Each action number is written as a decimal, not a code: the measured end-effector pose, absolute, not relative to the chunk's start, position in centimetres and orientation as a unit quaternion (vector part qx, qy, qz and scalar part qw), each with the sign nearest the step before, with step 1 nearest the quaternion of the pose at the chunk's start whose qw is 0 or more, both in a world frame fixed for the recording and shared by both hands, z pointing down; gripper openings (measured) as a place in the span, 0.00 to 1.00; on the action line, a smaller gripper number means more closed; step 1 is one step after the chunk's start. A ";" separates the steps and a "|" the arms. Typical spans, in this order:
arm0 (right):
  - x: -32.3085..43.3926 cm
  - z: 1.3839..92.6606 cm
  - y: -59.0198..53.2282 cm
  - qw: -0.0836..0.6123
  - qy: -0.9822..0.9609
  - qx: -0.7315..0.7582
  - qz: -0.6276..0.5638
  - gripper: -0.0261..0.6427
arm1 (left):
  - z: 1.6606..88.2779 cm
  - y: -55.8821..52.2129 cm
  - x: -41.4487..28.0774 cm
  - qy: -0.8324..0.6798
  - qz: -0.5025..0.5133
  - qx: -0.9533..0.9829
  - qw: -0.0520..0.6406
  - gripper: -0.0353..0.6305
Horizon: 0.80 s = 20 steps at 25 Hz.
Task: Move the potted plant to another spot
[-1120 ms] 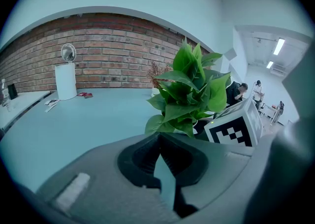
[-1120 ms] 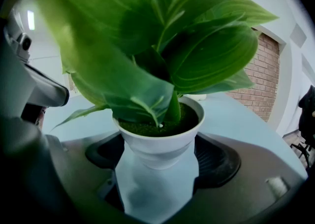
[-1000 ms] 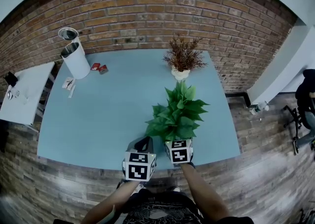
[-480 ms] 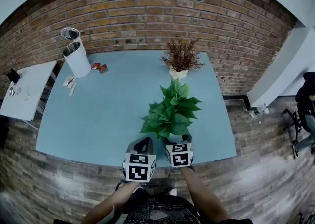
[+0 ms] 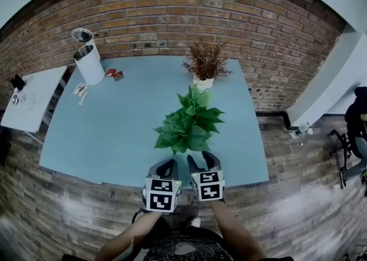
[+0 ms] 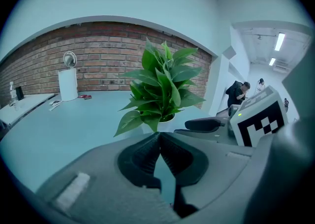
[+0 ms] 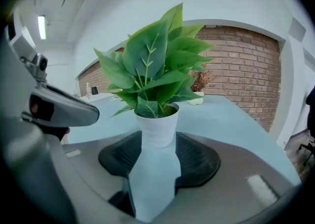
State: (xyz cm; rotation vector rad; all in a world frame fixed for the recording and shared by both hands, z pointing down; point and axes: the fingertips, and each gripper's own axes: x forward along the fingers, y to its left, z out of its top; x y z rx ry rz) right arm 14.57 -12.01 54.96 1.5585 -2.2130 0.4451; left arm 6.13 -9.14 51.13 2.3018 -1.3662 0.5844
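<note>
The potted plant point(image 5: 189, 122) has broad green leaves and a small white pot point(image 7: 158, 128). It stands upright on the light blue table point(image 5: 109, 133), near the front edge right of centre. My right gripper point(image 5: 203, 160) sits just behind it at the table's edge. Its jaws are closing; the pot stands at their tips with a gap on each side, untouched by the pads. My left gripper point(image 5: 166, 168) is beside it on the left, jaws shut with nothing in them point(image 6: 158, 137). In the left gripper view the plant point(image 6: 160, 85) is ahead and slightly right.
A dried brown plant in a white pot point(image 5: 205, 65) stands at the table's back edge, behind the green one. A white cylinder point(image 5: 89, 62), small red items point(image 5: 113, 74) and papers point(image 5: 79, 89) occupy the back left corner. A white side table point(image 5: 31, 99) is further left.
My right gripper has drawn back from under the leaves toward the table's front edge, and its fingers now show. Its jaws stand narrower. The plant stays on the table.
</note>
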 end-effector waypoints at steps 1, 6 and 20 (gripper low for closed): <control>14.7 54.6 -11.7 0.194 -0.793 0.556 0.157 0.35 | 51.1 -8.9 6.4 -0.490 0.208 0.823 0.199 0.06; 15.2 52.9 -9.9 0.172 -0.804 0.547 0.157 0.23 | 50.9 -7.6 7.5 -0.499 0.198 0.820 0.196 0.06; 16.3 49.0 -6.1 0.149 -0.830 0.516 0.151 0.05 | 48.8 -5.0 10.3 -0.520 0.172 0.820 0.167 0.06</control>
